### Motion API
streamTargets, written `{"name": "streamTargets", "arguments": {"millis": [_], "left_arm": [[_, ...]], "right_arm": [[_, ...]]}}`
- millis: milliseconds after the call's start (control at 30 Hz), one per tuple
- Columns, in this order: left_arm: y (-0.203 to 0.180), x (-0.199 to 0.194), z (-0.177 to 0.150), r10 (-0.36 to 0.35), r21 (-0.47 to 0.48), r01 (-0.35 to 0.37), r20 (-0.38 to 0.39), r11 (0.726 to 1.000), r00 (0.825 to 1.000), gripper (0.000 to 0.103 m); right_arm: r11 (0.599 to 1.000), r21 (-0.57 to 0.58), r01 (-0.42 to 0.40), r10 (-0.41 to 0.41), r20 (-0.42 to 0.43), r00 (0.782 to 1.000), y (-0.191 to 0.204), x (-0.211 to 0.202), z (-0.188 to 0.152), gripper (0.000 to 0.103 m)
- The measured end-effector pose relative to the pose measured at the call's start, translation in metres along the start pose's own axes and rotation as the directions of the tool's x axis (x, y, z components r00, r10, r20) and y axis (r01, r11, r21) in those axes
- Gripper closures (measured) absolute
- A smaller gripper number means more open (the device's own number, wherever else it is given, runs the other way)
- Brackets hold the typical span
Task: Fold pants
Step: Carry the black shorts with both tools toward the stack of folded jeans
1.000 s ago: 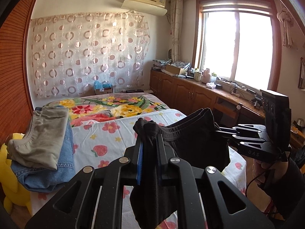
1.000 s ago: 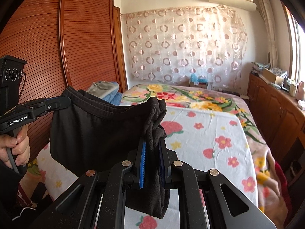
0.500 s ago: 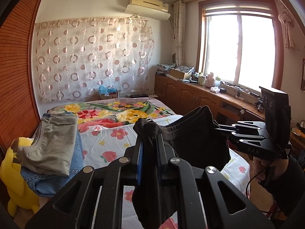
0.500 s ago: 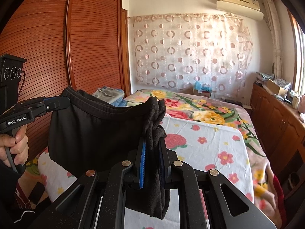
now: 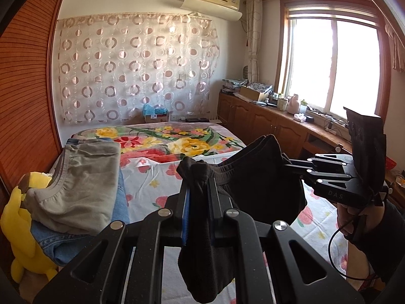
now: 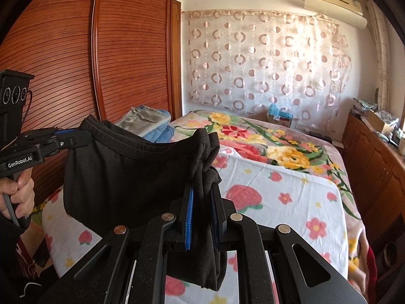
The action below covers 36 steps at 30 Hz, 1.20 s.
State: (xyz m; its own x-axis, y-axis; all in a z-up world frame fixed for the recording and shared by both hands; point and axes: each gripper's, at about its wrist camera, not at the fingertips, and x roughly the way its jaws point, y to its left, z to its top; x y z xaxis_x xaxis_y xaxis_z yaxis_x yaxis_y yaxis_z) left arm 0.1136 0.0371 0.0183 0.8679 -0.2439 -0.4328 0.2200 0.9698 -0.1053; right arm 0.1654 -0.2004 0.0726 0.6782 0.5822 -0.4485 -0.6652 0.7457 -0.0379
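Note:
Black pants [image 5: 258,182] hang by the waistband above the flowered bed [image 5: 152,179], stretched between both grippers. In the left wrist view my left gripper [image 5: 198,185] is shut on a bunched end of the waistband. The right gripper [image 5: 288,163], held by a hand, grips the other end at the right. In the right wrist view my right gripper [image 6: 202,190] is shut on bunched black pants [image 6: 121,177]. There the left gripper [image 6: 86,136] clamps the far end at the left. The lower part of the pants is hidden behind the grippers.
A pile of folded clothes [image 5: 81,182], grey on blue denim, lies at the bed's left side beside a yellow plush toy [image 5: 17,228]. A slatted wooden wardrobe [image 6: 63,63] stands left of the bed. Wooden cabinets [image 5: 265,126] run under the window on the right.
Both grippers have shifted a little to the left over the bed with the pants. The pants still hang stretched between them, and both grips are unchanged.

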Motion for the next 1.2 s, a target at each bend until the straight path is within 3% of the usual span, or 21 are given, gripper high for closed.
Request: {"name": "streamTargets", "arguments": {"millis": [667, 1200], "left_arm": [[0.045, 0.011, 0.046, 0.089, -0.001, -0.089, 0.031, 0.996, 0.996, 0.090], [0.088, 0.003, 0.065, 0.201, -0.044, -0.198, 0.081, 0.979, 0.976, 0.090]], "right_arm": [[0.995, -0.070, -0.066, 0.069, 0.037, 0.997, -0.019, 0.059, 0.051, 0.091], [0.981, -0.168, -0.100, 0.120, 0.116, 0.986, -0.023, 0.105, 0.082, 0.091]]}}
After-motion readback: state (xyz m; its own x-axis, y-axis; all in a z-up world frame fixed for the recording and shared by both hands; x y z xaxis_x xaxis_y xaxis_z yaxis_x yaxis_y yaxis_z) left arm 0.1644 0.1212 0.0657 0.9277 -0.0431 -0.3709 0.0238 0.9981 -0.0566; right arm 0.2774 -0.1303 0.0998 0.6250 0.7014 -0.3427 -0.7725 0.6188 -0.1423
